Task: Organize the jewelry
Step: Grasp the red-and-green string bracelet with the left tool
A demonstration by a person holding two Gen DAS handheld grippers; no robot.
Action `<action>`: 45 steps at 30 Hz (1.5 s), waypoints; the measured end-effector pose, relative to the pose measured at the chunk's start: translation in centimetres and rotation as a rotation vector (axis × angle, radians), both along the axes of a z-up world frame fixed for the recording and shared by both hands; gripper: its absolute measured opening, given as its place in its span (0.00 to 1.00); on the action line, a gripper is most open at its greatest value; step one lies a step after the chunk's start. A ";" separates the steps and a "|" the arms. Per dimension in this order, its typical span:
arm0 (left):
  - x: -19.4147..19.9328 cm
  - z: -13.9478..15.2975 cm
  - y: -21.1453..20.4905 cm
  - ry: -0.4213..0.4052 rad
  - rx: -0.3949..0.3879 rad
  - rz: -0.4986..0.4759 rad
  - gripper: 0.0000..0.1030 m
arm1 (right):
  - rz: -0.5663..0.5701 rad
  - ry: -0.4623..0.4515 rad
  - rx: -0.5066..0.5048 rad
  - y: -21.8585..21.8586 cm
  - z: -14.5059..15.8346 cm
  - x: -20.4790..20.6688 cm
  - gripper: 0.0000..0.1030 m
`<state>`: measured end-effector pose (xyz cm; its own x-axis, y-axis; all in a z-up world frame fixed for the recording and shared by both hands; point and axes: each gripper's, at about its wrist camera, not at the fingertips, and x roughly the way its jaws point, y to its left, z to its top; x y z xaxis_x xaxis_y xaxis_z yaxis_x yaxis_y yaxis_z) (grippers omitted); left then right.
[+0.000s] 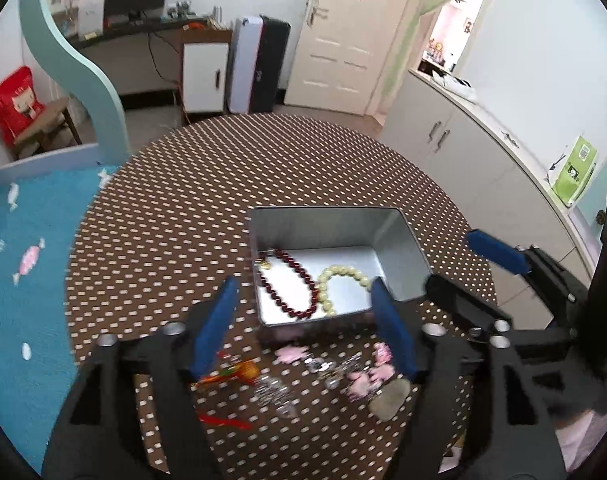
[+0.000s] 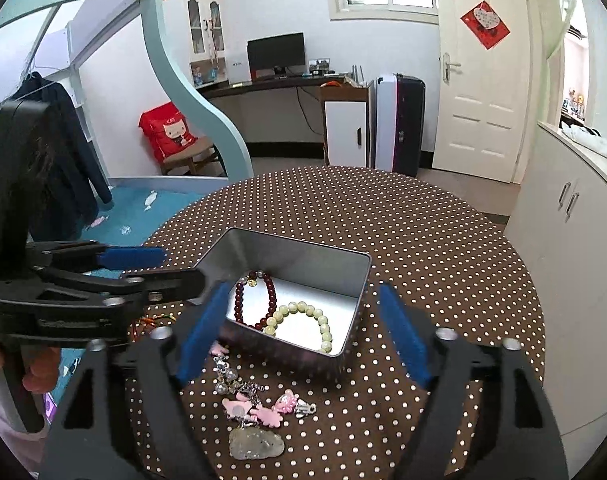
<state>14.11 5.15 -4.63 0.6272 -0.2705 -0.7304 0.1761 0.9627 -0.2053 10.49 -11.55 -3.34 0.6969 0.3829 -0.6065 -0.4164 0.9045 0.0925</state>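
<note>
An open silver tin (image 1: 323, 210) (image 2: 295, 240) stands on the dotted brown table (image 1: 223, 200) (image 2: 423, 240). Inside it lie a dark red bead bracelet (image 1: 295, 276) (image 2: 239, 300) and a pale green bead bracelet (image 1: 343, 272) (image 2: 303, 308). In front of the tin lie pink charms (image 1: 367, 380) (image 2: 255, 412), silver pieces, a pale stone pendant (image 1: 389, 398) (image 2: 255, 444) and a red-orange tassel (image 1: 231, 376). My left gripper (image 1: 303, 282) (image 2: 182, 267) hovers open over the tin's near edge, holding nothing. My right gripper (image 2: 303, 288) (image 1: 449, 260) is open beside it, also with nothing between its fingers.
A white cabinet (image 1: 483, 160) (image 2: 575, 240) runs along the table's right side. A bed with a blue cover (image 1: 23, 240) and a teal frame (image 2: 199, 92) borders the left. A person's hand (image 2: 35, 376) grips the left tool's handle.
</note>
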 end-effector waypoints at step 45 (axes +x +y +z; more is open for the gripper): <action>-6.5 -5.8 10.5 -0.017 -0.062 0.130 0.04 | 0.290 0.198 -0.099 10.3 -7.2 -1.5 0.33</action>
<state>7.59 15.68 -10.47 0.6721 -0.2304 -0.7037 0.0549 0.9633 -0.2629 9.00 -1.29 -10.53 0.4328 0.4801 -0.7630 -0.6399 0.7598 0.1150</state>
